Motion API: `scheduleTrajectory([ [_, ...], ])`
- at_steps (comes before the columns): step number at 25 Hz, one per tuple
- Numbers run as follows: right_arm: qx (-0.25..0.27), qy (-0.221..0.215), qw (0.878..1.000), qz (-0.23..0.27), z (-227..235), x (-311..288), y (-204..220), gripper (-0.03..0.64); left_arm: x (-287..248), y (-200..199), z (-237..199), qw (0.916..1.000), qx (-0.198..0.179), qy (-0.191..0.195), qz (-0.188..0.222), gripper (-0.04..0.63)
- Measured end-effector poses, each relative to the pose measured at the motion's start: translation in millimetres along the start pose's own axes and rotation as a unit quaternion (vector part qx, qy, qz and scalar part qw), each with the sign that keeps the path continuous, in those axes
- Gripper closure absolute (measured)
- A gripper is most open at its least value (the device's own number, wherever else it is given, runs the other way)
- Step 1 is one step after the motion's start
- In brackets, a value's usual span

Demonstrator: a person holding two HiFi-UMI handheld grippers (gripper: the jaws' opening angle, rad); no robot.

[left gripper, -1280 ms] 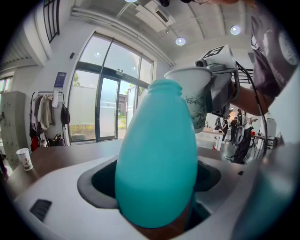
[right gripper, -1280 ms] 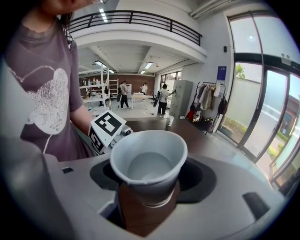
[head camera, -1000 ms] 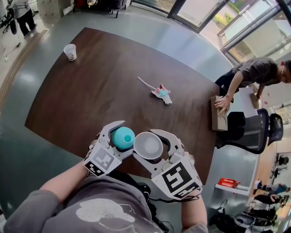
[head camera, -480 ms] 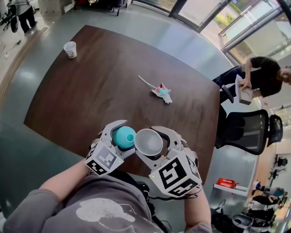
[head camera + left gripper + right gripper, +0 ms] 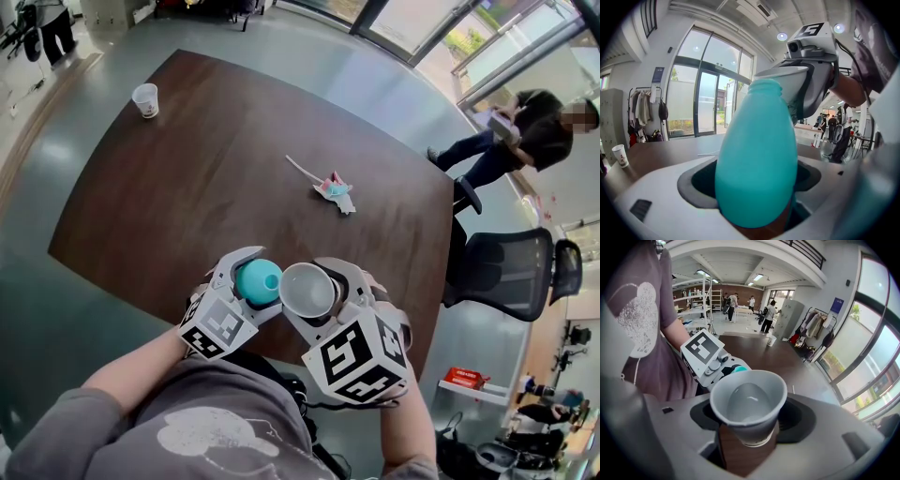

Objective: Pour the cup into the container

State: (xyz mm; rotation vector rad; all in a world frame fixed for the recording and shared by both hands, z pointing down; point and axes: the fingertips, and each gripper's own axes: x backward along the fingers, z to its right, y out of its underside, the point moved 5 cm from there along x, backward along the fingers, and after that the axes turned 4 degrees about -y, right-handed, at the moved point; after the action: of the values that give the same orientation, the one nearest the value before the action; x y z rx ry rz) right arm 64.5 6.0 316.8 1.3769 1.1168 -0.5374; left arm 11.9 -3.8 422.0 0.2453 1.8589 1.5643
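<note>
My left hand-held gripper (image 5: 255, 279) clamps the teal container (image 5: 757, 154). My right hand-held gripper (image 5: 309, 298) clamps the grey cup (image 5: 749, 404), rim just beside the container's mouth, over the bench's (image 5: 206, 169) near edge.

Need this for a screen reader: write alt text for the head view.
Over the near edge of a dark table, the left gripper holds a teal bottle and the right gripper holds a grey cup, rim beside the bottle's mouth. A paper cup and a colourful scrap sit beyond.
</note>
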Motion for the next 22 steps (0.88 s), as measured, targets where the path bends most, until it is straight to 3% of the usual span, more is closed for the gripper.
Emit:
scheduleTrajectory([
  [22,0.023,0.016,0.997,-0.066,7.8,-5.4,-2.2,0.327,-9.6,7.3,-3.8,1.0,-0.001,0.005,0.002,0.164],
])
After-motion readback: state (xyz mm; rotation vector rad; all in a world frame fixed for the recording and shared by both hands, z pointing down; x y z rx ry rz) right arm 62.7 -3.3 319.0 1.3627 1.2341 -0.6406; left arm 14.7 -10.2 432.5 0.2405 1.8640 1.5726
